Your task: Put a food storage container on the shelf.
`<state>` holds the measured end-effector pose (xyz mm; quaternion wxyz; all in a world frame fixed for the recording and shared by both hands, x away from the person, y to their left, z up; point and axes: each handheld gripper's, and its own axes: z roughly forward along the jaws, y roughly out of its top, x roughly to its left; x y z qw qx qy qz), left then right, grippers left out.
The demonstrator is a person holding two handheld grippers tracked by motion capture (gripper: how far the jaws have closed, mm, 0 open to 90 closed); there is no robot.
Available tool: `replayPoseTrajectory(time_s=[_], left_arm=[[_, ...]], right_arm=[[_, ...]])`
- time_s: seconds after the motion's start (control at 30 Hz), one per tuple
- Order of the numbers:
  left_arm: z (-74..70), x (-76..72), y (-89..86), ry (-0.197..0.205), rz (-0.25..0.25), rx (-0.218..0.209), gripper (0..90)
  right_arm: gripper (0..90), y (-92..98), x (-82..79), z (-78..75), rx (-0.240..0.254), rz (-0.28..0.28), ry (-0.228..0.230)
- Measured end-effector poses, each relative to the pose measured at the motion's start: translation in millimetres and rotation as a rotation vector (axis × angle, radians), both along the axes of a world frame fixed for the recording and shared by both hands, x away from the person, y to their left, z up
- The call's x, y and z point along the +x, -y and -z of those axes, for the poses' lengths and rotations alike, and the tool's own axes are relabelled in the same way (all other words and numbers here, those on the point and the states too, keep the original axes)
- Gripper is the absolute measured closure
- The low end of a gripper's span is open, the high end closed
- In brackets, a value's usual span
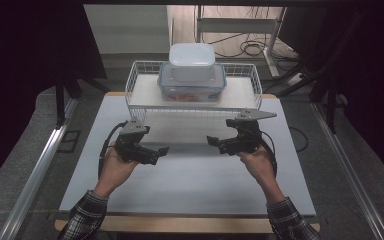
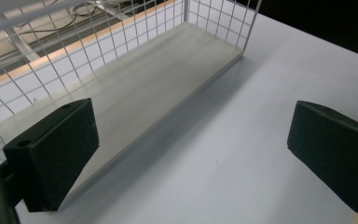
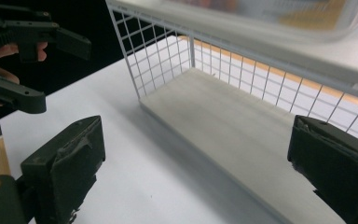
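Nearest the camera in the high view, two forearms in plaid sleeves come in over the wooden front edge of the bench (image 1: 190,180), whose pale grey top is matte and bare around the hands. The left hand (image 1: 114,167) holds the left tongs (image 1: 156,154) low over the bench, pointing toward the middle; the right hand (image 1: 258,159) holds the right tongs (image 1: 215,143) opposite, pointing back at them, the two tips near but apart. Both pairs stand wide apart with nothing between the jaws (each gripper view shows its two black pads at opposite edges, bare bench between).

Beyond them a white wire rack (image 1: 135,75) stands on the far part of the bench, with a lower board (image 2: 135,93) beneath and an upper shelf above. On that upper shelf sits a clear lidded container (image 1: 192,86) with something orange inside, and stacked on it a white lidded box (image 1: 191,61).

Farther off, the floor is grey, with metal rails running along both sides, dark curtains at left and right, and a tangle of cables around a metal frame at the back.
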<state>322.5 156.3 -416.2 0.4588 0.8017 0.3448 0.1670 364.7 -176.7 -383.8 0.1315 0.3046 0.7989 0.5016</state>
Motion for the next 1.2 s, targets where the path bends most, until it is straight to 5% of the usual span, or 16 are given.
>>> replayPoseTrajectory(time_s=[0.63,1.2], left_arm=[[30.6,-15.8,-0.6,-0.018,-0.016,0.013,1.8],[44.2,-34.2,-8.1,-0.025,-0.032,0.022,0.5]], right_arm=[[3.7,-0.5,-17.4,31.1,-0.042,-0.011,-0.027],[0.0,14.9,-33.2,49.2,-0.076,0.042,-0.055]])
